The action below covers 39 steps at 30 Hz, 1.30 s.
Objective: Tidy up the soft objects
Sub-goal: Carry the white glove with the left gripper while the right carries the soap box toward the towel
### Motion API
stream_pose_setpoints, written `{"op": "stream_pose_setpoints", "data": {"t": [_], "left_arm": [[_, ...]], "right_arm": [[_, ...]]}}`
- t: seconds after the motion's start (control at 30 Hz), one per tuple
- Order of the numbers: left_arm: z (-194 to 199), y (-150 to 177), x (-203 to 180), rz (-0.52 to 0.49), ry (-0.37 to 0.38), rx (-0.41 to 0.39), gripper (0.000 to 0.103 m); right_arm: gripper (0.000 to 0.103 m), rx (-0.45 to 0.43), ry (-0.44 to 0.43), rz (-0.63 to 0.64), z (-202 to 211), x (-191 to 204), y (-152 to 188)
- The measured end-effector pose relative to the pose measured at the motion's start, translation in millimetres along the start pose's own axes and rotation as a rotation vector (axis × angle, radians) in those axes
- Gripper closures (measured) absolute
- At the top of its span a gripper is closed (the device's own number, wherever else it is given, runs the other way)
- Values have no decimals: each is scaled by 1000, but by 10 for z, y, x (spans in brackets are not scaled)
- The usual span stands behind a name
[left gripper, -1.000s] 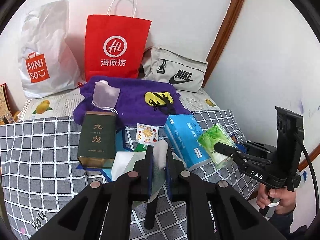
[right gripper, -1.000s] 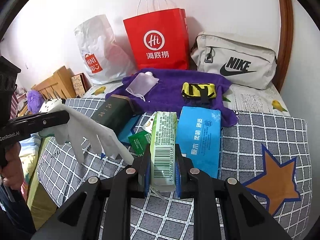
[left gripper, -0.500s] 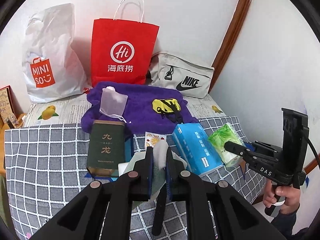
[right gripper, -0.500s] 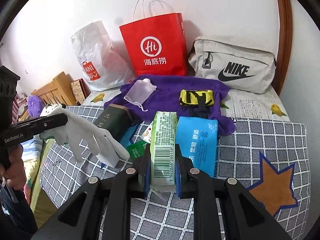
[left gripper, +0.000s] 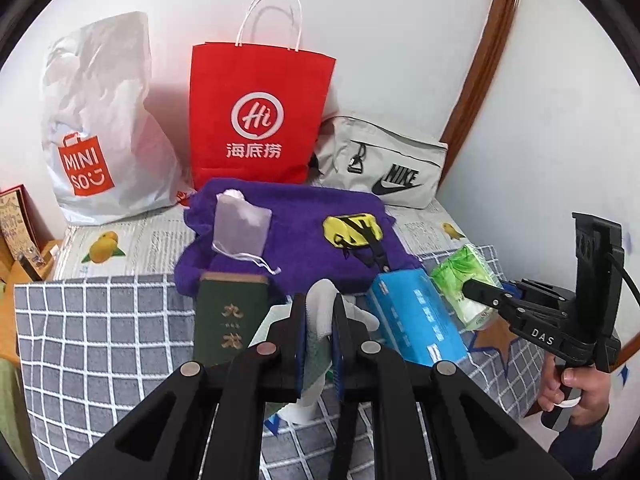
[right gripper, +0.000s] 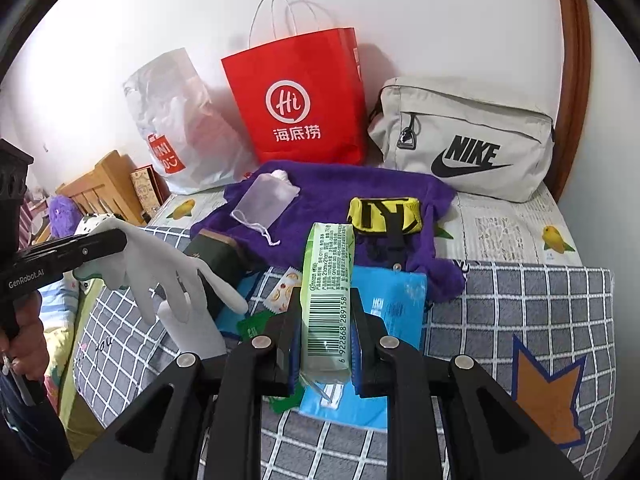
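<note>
My left gripper (left gripper: 319,312) is shut on a white glove (left gripper: 318,312) and holds it above the checked cloth; from the right wrist view the glove (right gripper: 160,276) hangs from that gripper (right gripper: 100,246) at the left. My right gripper (right gripper: 326,320) is shut on a green tissue pack (right gripper: 328,292), held above the blue tissue pack (right gripper: 396,300). In the left wrist view the right gripper (left gripper: 476,292) holds the green pack (left gripper: 464,280) at the right. A purple towel (left gripper: 296,232) lies behind, with a mesh pouch (left gripper: 240,224) and a yellow-black pouch (left gripper: 352,230) on it.
A red paper bag (left gripper: 256,116), a white Miniso bag (left gripper: 104,128) and a grey Nike bag (left gripper: 384,164) stand against the wall. A dark green box (left gripper: 230,320) and blue tissue pack (left gripper: 416,320) lie on the checked cloth (left gripper: 100,328). Small sachets (right gripper: 284,292) lie between them.
Both grippers have risen and drawn back a little with their loads, so the bags and towel sit lower in view. The glove and the green pack stay gripped.
</note>
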<state>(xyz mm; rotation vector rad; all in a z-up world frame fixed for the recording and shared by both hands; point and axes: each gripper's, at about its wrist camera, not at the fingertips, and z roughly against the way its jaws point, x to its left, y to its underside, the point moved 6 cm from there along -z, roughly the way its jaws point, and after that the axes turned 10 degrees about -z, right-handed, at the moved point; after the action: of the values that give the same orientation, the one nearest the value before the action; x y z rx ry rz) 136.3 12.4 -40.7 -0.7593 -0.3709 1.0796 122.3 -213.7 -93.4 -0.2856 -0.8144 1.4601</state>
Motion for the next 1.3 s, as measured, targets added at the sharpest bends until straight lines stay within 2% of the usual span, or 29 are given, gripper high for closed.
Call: {"op": "stream_pose_setpoints", "data": {"t": [0.8,1.1,1.3], "left_arm": [[-493,-732,307,-22,-31,-25,92],[-872,-882,423,-31,-46,17,92],[-1115,-904,568,-15,-52,41,92]], "right_arm": [[84,2,-9,38,-569,56,-643],[84,47,-6,28,-1015,-52,-777],[84,85,-22,45,-1353,17,-824]]}}
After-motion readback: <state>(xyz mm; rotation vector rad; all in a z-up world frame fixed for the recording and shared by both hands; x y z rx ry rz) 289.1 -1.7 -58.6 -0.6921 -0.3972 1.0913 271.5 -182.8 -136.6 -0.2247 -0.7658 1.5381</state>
